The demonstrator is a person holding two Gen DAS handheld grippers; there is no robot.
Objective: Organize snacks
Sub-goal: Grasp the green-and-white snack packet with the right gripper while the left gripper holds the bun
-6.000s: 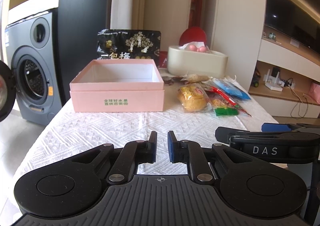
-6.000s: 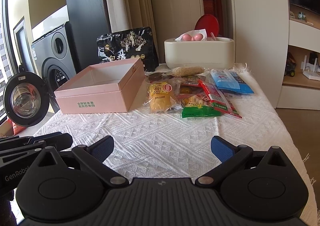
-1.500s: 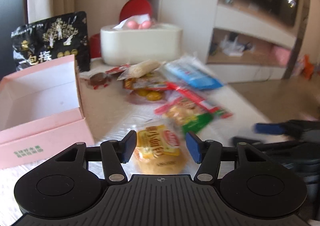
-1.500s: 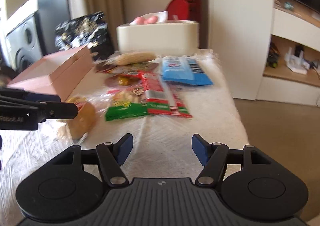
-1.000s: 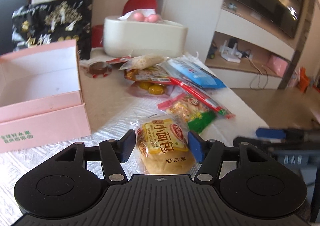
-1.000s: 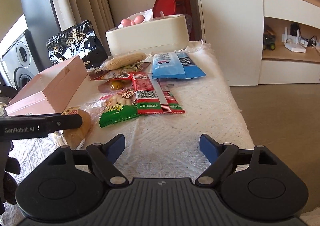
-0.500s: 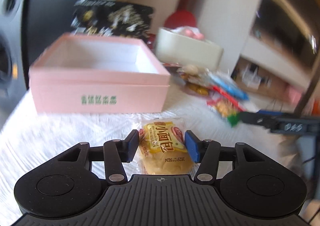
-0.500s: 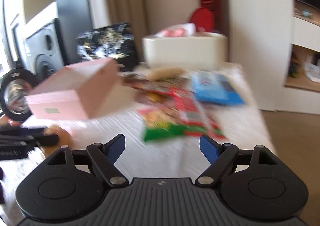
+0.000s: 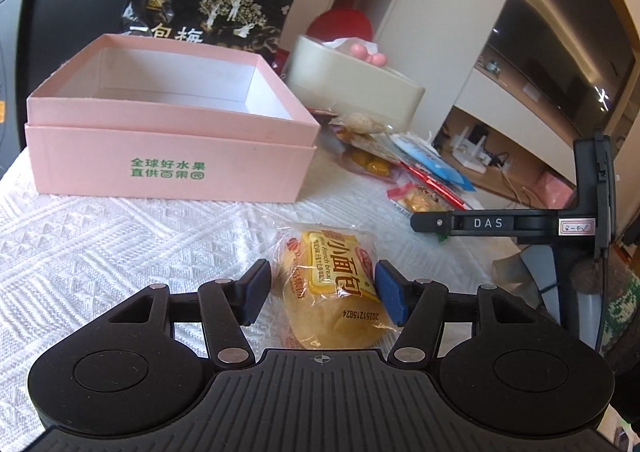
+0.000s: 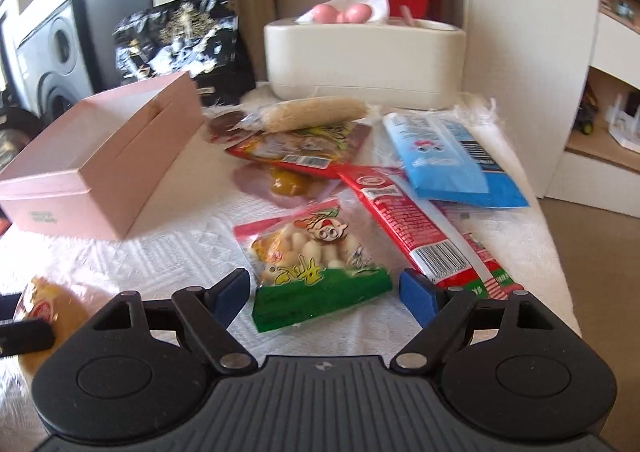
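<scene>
The left gripper [image 9: 323,292], jaws just reopening, straddles the bread packet [image 9: 334,286] with the pink box [image 9: 168,168] at eleven o'clock, while only the right view shows the right gripper [image 10: 322,298] parted around the green-edged snack bag [image 10: 316,272].

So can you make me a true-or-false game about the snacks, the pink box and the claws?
1. The pink box has snacks in it. False: the inside that shows is bare.
2. The bread bun packet lies between the left claw's fingers. True.
3. The right claw is squeezing the blue packet. False: its jaws stand open around the green-bottomed snack bag.
4. A black bag stands behind the pink box. True.
5. The cream container is beyond the snack pile. True.
</scene>
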